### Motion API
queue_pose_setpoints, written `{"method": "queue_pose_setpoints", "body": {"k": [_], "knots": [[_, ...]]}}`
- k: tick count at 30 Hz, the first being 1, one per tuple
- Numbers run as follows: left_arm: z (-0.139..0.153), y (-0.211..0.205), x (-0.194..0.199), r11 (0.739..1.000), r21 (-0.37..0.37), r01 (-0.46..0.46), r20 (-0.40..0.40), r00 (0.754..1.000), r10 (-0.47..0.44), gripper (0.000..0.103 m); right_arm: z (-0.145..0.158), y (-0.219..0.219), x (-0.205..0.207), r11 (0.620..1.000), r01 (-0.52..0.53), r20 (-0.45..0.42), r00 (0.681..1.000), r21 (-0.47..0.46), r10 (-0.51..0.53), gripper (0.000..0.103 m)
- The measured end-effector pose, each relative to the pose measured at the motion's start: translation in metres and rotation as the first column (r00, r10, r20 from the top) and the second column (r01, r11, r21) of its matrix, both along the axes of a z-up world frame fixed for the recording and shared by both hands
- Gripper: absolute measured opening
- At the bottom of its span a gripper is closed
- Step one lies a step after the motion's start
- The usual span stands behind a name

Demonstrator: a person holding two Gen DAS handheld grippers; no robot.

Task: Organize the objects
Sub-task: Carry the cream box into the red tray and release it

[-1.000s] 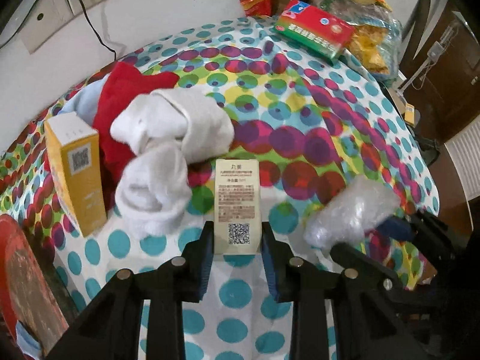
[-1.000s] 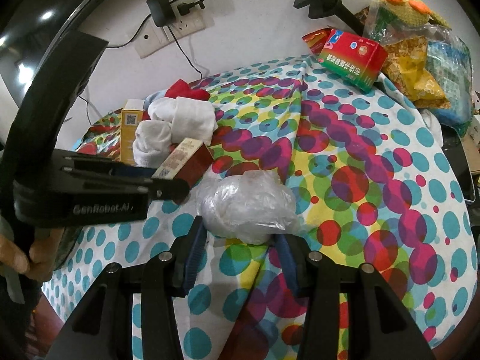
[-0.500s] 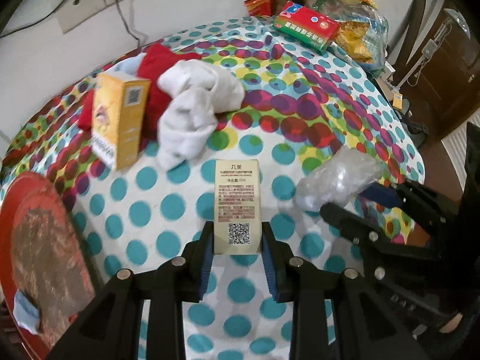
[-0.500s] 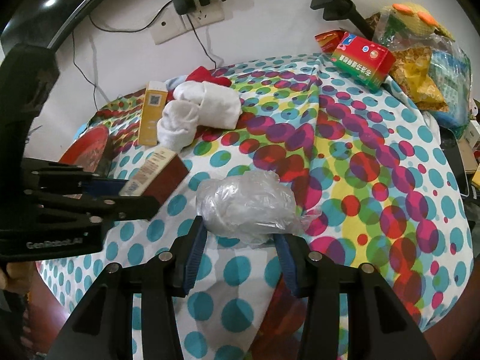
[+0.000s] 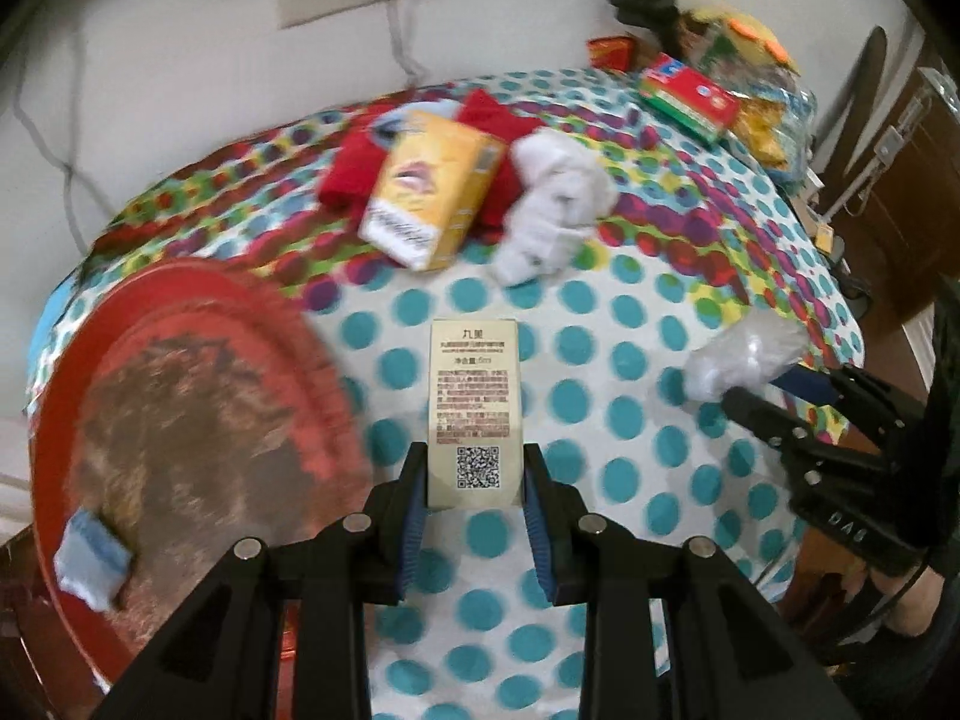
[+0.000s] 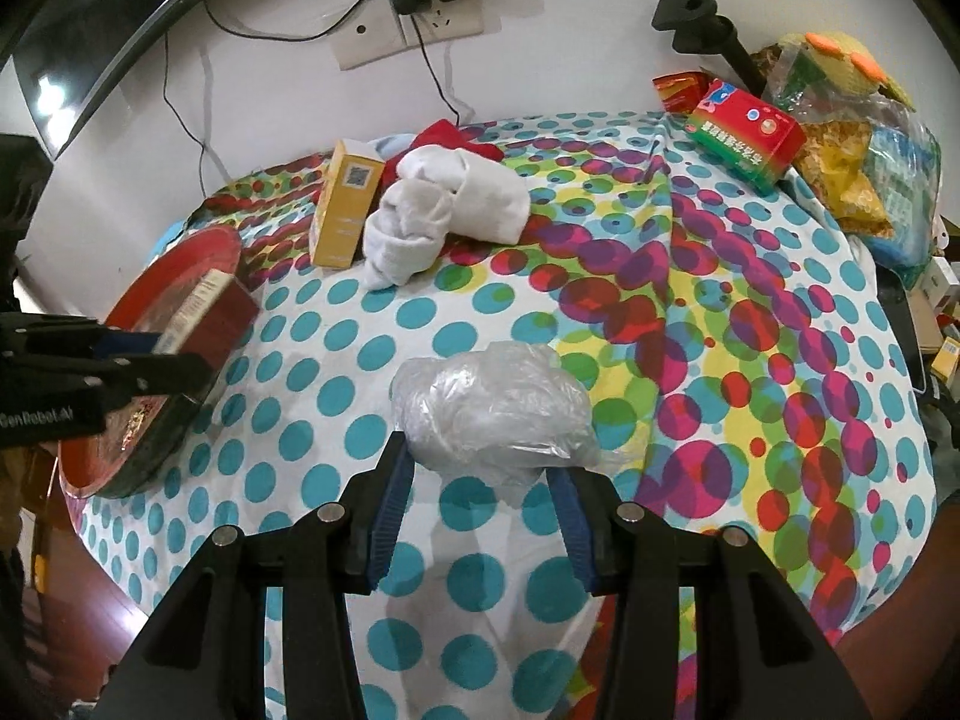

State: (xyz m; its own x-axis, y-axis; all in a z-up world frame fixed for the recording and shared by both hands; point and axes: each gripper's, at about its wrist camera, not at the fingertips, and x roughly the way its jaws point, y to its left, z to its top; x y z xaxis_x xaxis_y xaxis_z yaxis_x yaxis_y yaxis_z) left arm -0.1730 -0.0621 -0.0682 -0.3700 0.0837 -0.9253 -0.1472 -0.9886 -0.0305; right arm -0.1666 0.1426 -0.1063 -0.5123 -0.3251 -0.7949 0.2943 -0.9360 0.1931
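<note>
Left gripper (image 5: 474, 495) clamped on small beige printed carton (image 5: 474, 405), frame centre, beside round red tray (image 5: 180, 420) | right gripper (image 6: 480, 480) clamped on crumpled clear plastic bag (image 6: 495, 414), lower centre | left: yellow box (image 5: 429, 189), white sock bundle (image 5: 555, 201), upper middle, unsorted.

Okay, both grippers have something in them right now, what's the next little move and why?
Probably carry the left gripper a bit further over the red tray and lower its small beige box there. The box is clamped, the tray sits just beside it, and the right gripper holds the plastic bag.
</note>
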Motion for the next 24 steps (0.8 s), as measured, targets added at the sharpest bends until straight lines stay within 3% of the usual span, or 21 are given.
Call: {"method": "queue_pose_setpoints", "body": {"k": [11,24], "knots": [[0.009,-0.097,0.020,0.989,-0.042,-0.141,-0.015,0.990,0.141,0.030,0.008,-0.022,0.006,0.998,-0.018,-0.009,1.000,0.058,0.019,0.043],[0.002,-0.213,0.031,0.947,-0.075,-0.311,-0.008,0.950,0.312,0.030,0.008,-0.047,0.012,0.993,-0.040,-0.002,0.999,0.114,0.040,0.043]]}}
